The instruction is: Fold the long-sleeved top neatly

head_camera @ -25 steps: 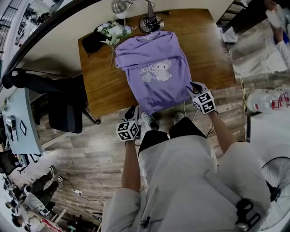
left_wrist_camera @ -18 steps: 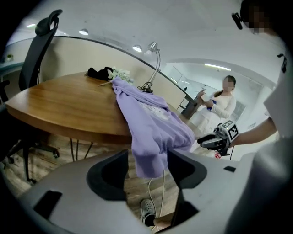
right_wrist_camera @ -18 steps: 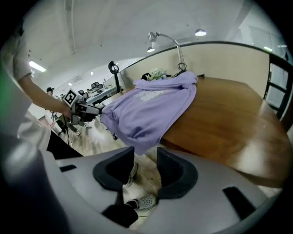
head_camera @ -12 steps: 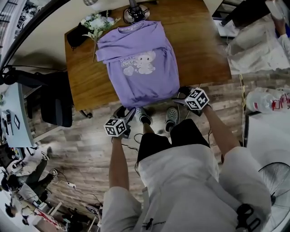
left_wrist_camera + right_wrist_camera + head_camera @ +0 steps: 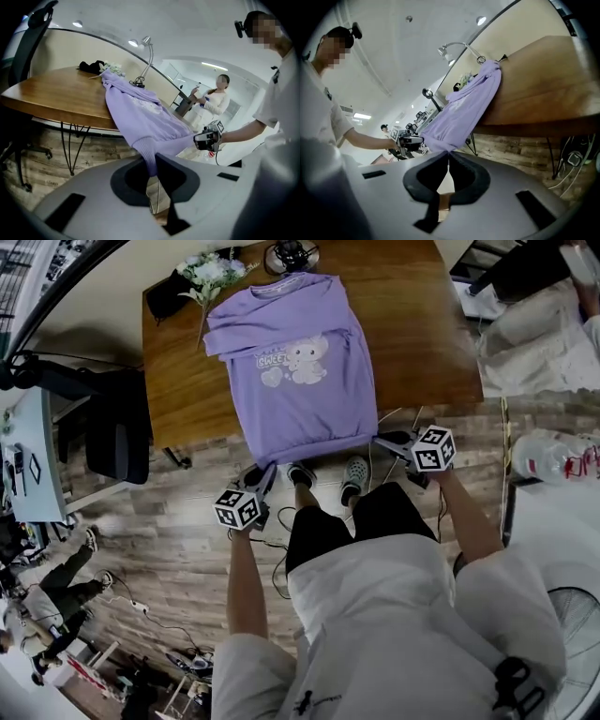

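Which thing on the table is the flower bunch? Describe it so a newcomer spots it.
Start at the wooden table with the purple top lying on it. Go to the top's far left shoulder: the flower bunch lies there. It is the only pale, leafy thing, between a black bundle and the lamp base.

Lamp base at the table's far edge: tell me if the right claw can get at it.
Probably not. The right claw has just closed on the hem of the purple top, off the near edge of the table; the lamp base sits beyond the collar, across the whole table.
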Available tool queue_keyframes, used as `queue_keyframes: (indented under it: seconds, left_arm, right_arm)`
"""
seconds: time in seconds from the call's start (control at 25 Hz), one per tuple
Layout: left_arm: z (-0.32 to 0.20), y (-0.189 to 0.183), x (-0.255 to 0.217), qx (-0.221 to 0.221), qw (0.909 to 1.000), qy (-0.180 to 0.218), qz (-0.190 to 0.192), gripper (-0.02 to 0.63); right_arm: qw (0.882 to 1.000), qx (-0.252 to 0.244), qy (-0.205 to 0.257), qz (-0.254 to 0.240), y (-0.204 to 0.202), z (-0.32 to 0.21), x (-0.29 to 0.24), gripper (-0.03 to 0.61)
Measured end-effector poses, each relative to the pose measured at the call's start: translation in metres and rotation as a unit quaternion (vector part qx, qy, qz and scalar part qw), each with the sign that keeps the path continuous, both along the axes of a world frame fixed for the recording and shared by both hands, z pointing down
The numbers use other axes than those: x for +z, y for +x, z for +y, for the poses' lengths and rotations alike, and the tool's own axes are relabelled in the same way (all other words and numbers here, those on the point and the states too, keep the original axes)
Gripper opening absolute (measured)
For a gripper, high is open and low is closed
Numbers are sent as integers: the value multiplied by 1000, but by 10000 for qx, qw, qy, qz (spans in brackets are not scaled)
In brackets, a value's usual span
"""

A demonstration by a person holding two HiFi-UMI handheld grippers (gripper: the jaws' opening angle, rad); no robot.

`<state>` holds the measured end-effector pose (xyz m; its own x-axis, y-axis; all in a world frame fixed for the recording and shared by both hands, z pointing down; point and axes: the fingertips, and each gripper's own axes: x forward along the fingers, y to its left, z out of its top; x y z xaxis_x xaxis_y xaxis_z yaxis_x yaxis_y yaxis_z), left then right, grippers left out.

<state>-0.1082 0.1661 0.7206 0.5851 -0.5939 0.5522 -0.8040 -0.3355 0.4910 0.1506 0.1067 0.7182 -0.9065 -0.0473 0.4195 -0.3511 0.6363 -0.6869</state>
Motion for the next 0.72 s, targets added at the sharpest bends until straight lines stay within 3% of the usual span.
queue_keyframes:
  seconds: [0.24, 0.4, 0.56, 0.72]
  left_arm:
    - [48, 20, -35, 310, 9993, 185, -17, 44]
    - [67, 24, -72, 152, 9985, 528, 12, 44]
    - [61, 26, -112, 15, 9951, 985, -68, 44]
    - [22, 11, -154, 18, 9907, 1359, 13, 44]
  right_arm:
    - [9989, -127, 157, -421, 22, 34, -43, 17]
    - [9965, -235, 320, -736, 31, 48, -82, 15]
    - [9938, -179, 732, -822, 31, 40, -118, 17]
    - [9870, -35, 1179, -1088, 19, -4, -161, 17]
